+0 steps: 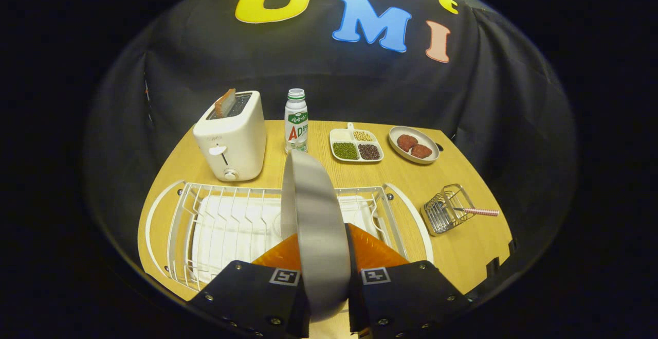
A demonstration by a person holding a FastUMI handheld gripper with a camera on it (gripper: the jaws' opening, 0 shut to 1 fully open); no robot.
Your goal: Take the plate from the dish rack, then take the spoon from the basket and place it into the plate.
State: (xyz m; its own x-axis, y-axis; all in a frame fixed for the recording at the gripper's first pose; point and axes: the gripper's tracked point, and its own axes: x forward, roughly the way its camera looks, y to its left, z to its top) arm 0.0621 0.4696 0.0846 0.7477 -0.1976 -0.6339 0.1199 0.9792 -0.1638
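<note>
i see a wooden counter (462, 256) carrying a white dish rack (231, 220), toaster (231, 141), bottle (296, 120), divided bean tray (356, 145), a plate of two brownish pieces (414, 144), and a wire basket (446, 209) holding a spoon (480, 211).

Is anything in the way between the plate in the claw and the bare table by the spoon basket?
Nothing visible. The claw grips the plate above the rack; only the rack's right rim lies before the basket.
</note>
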